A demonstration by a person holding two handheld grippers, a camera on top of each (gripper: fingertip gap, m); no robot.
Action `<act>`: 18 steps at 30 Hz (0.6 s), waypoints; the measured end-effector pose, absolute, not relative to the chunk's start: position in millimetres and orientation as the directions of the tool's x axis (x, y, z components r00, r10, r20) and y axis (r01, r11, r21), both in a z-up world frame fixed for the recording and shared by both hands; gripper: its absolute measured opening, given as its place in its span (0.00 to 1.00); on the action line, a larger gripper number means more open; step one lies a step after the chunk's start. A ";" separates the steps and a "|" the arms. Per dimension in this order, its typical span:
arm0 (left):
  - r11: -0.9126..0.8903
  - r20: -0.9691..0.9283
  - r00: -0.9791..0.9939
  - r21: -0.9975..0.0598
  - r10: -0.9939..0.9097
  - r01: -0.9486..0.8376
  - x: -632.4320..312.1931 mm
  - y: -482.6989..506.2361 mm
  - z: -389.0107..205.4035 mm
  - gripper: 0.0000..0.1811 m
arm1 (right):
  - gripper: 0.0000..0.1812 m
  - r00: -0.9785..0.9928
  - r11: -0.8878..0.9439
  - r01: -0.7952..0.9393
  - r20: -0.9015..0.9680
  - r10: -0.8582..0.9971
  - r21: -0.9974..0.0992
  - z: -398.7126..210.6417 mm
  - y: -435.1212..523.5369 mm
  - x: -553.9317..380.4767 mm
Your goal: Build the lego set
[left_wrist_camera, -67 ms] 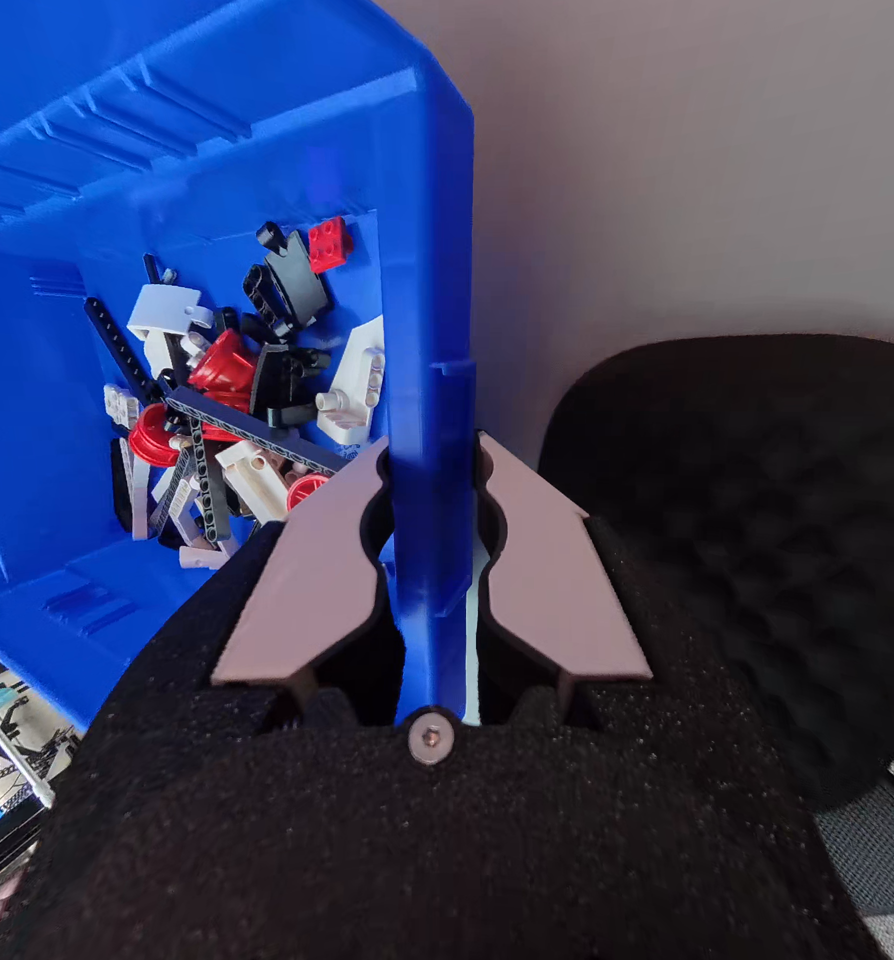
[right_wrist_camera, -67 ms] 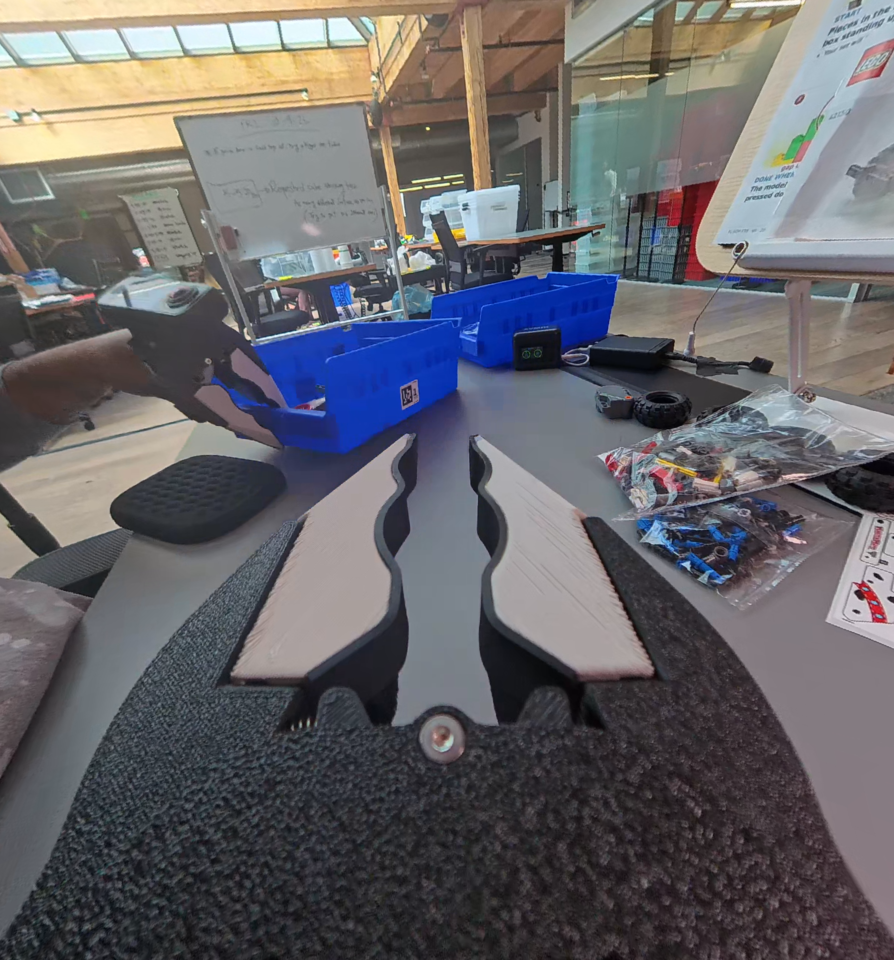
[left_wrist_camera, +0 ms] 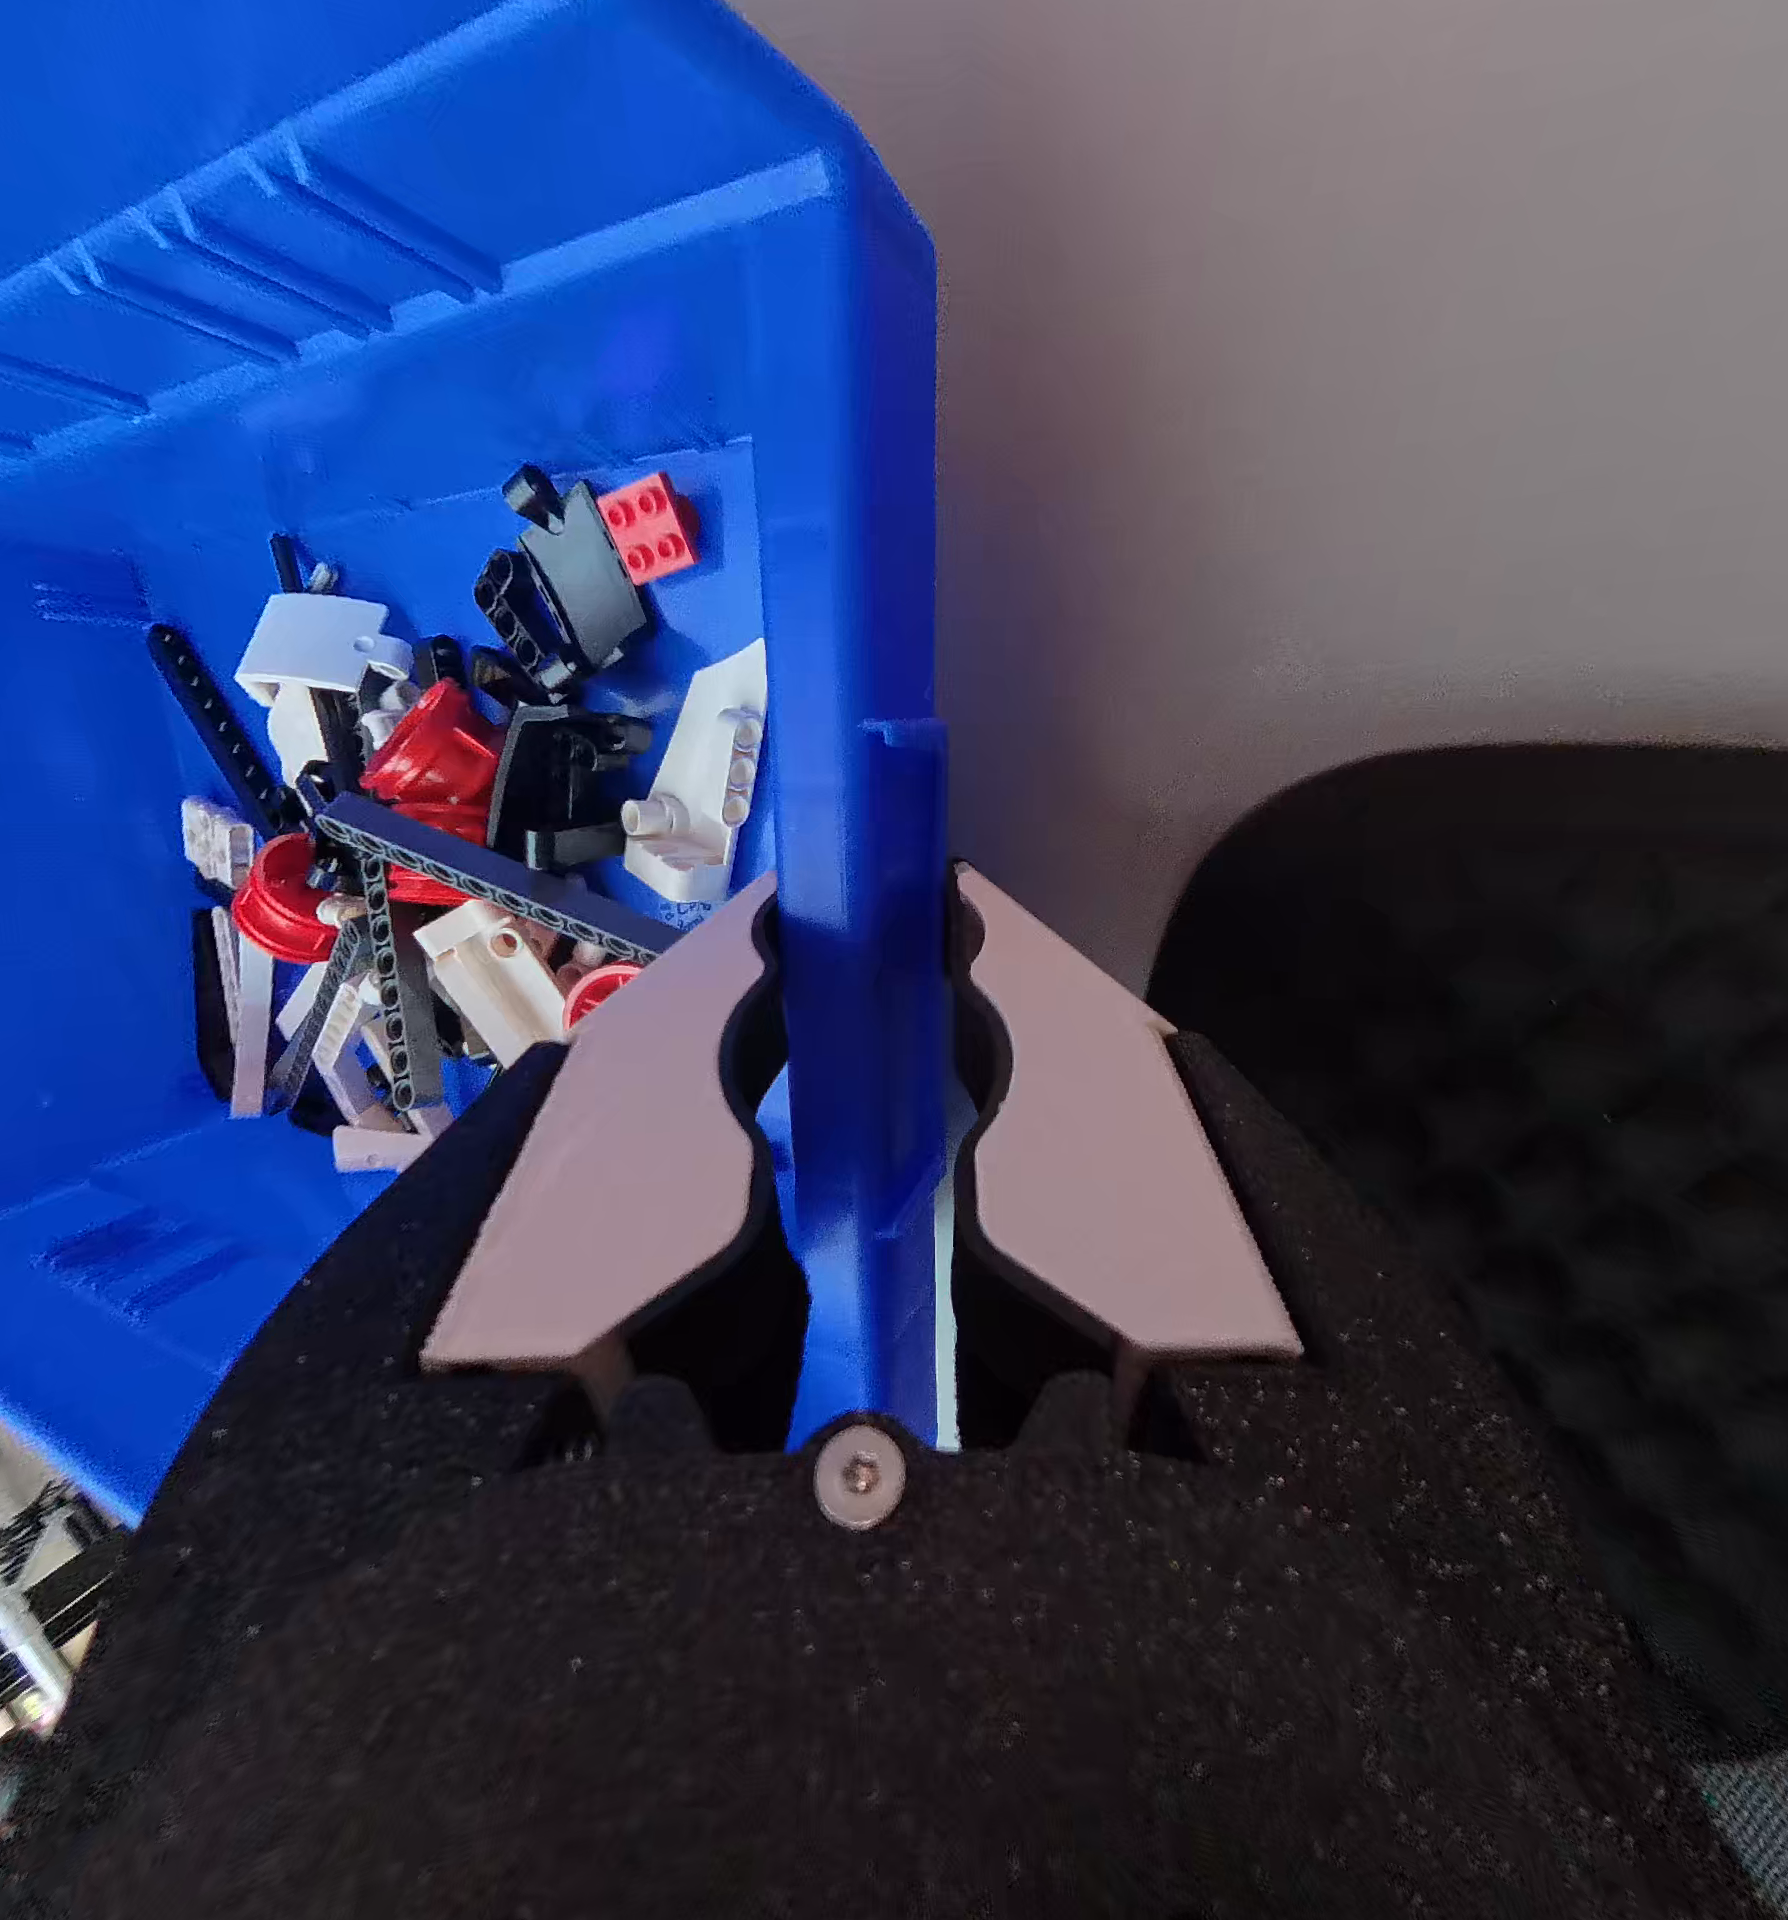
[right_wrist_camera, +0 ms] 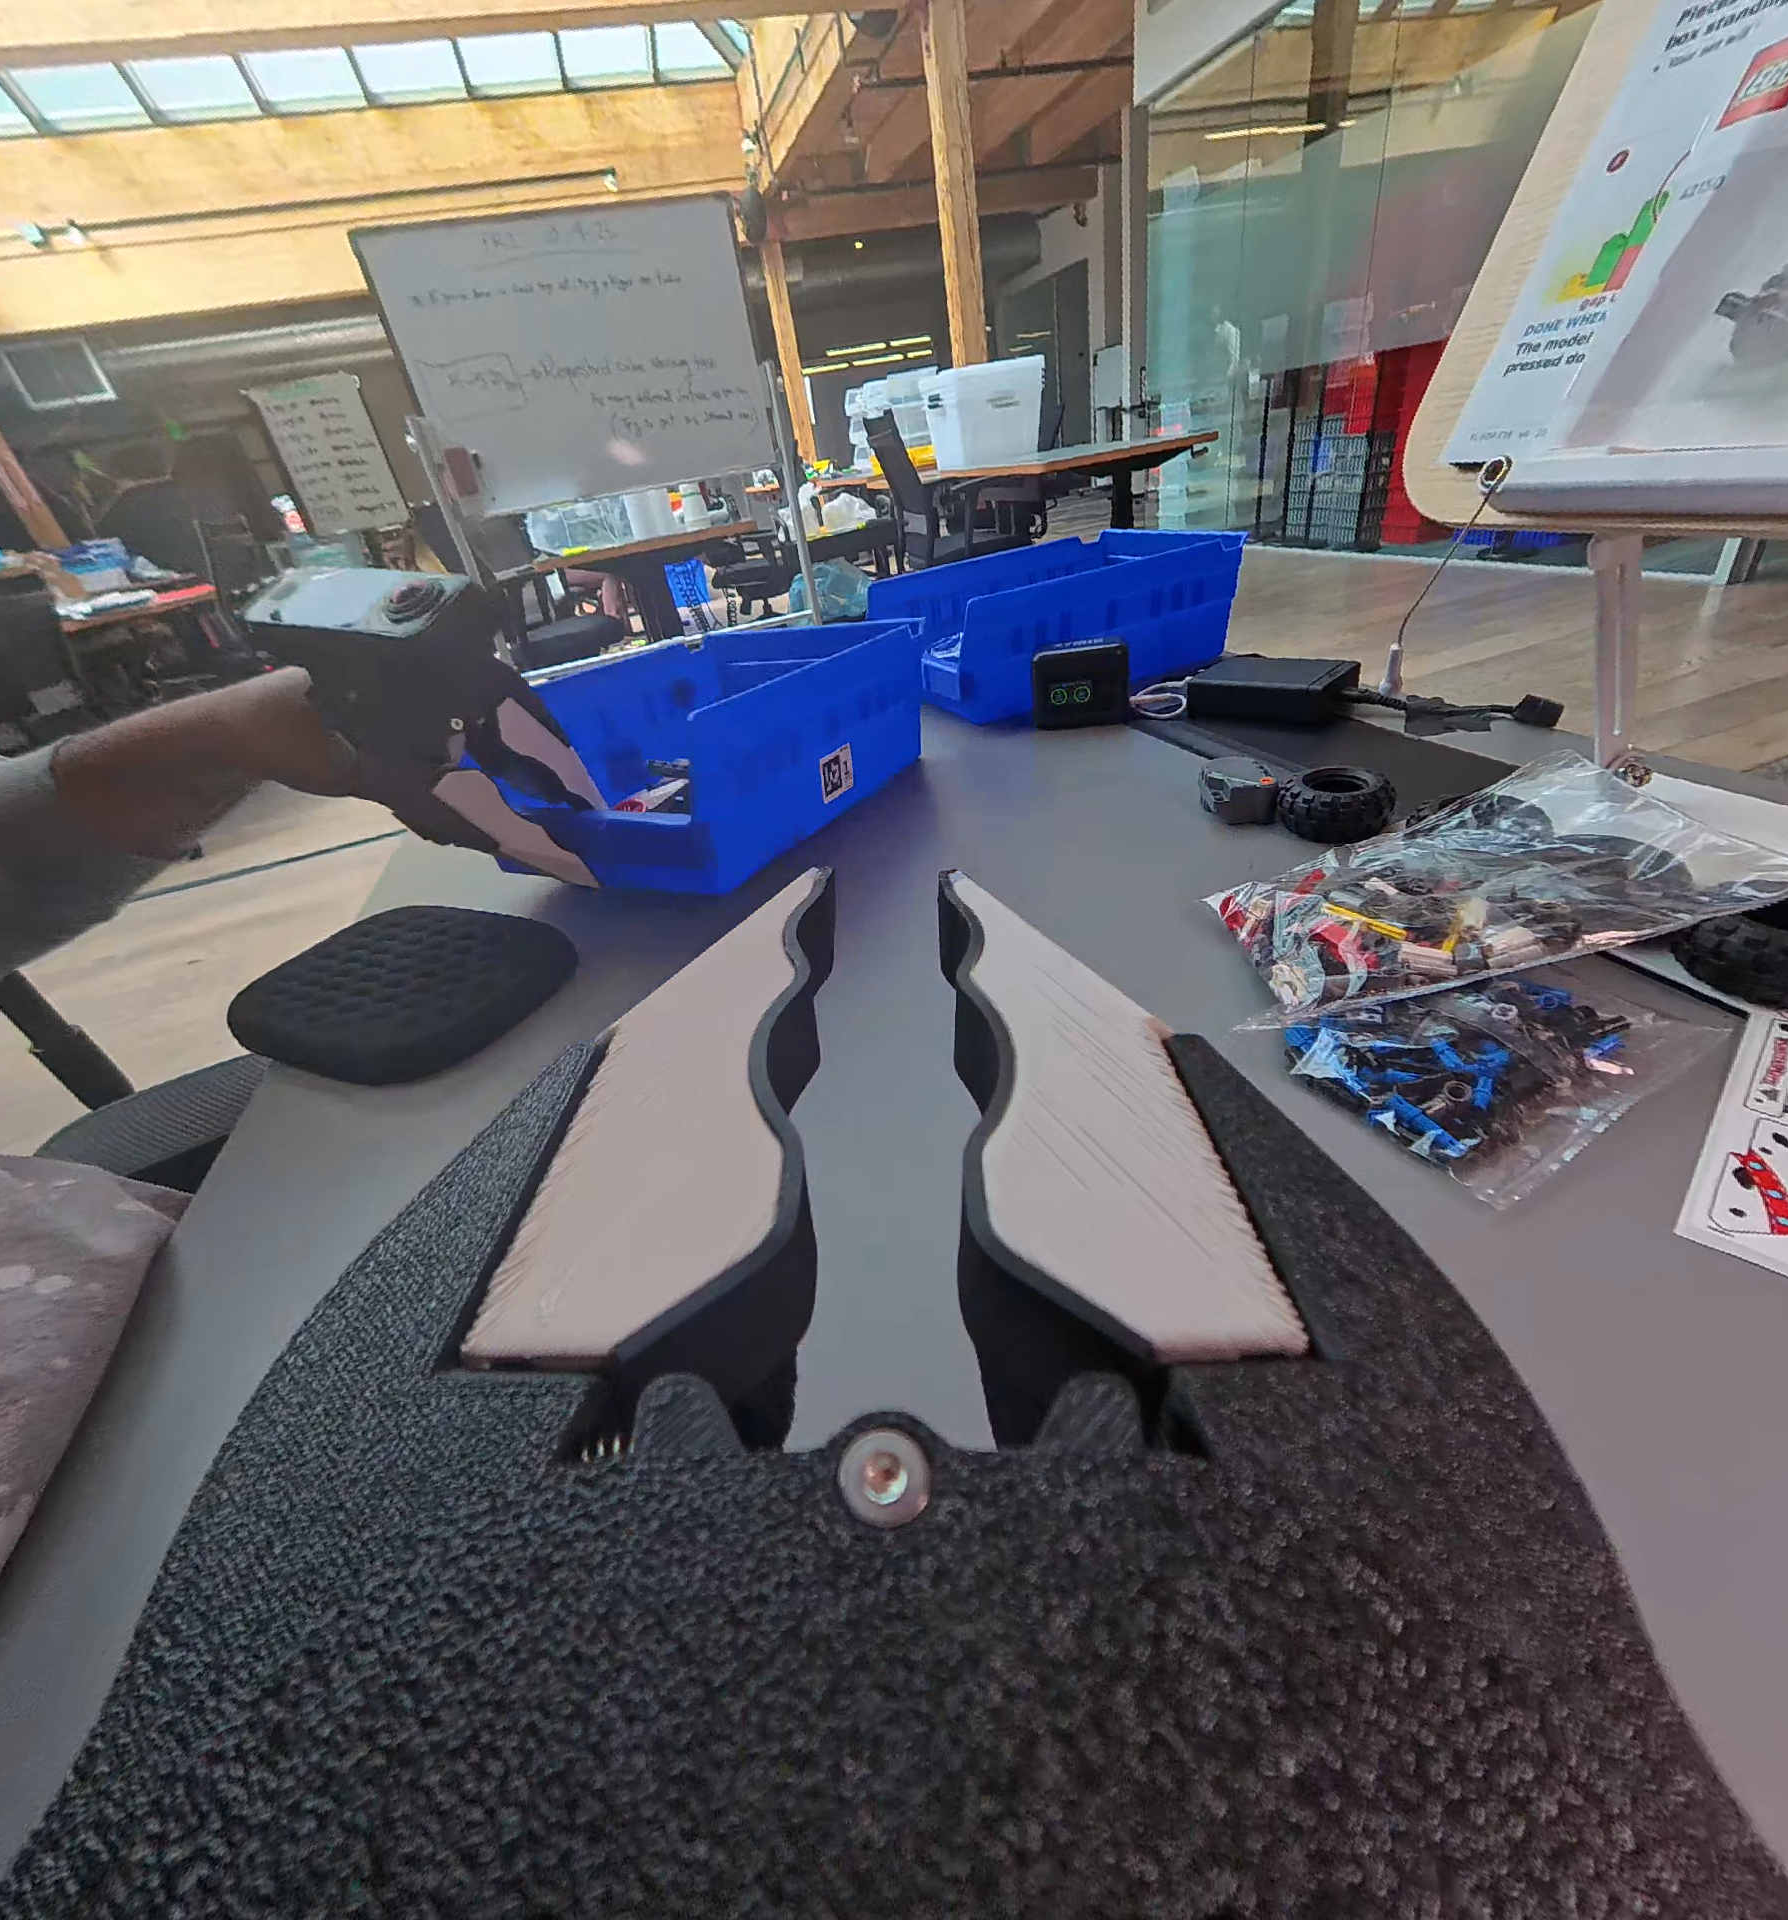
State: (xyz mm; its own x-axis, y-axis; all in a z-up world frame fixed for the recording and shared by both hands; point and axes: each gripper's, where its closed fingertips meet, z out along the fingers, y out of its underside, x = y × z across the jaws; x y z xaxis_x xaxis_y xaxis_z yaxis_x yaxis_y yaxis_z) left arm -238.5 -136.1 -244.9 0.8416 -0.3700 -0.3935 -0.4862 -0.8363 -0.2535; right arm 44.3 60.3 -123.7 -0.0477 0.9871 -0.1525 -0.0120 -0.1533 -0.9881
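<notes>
Our left gripper (left_wrist_camera: 864,883) pinches the wall of the blue bin (left_wrist_camera: 859,644), tilting it; loose lego pieces (left_wrist_camera: 474,821) lie heaped inside. Our right gripper (right_wrist_camera: 885,883) hovers over the grey table (right_wrist_camera: 1077,831), fingers spread and empty. Two bags (right_wrist_camera: 1472,925) of parts lie to its right, beside tyres (right_wrist_camera: 1335,802).

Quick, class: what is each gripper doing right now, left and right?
Left gripper: fingers closed on the blue bin wall.
Right gripper: open, holding nothing, above the grey table.
</notes>
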 end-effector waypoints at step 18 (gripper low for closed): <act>-0.892 -0.284 0.931 -0.322 -0.229 -0.318 -265.0 -106.0 -256.6 0.13 | 0.11 -0.056 -0.216 0.036 -0.218 0.974 -0.976 -142.2 62.0 38.2</act>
State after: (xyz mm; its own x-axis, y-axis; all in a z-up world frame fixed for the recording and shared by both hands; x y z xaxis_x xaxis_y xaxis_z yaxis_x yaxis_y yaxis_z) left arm -265.0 -106.0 -256.6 0.9312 -0.2292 -0.2835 -0.3176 -0.8918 -0.3222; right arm 38.2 62.0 -142.2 -0.0563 0.9744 -0.2177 0.0355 -0.2159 -0.9758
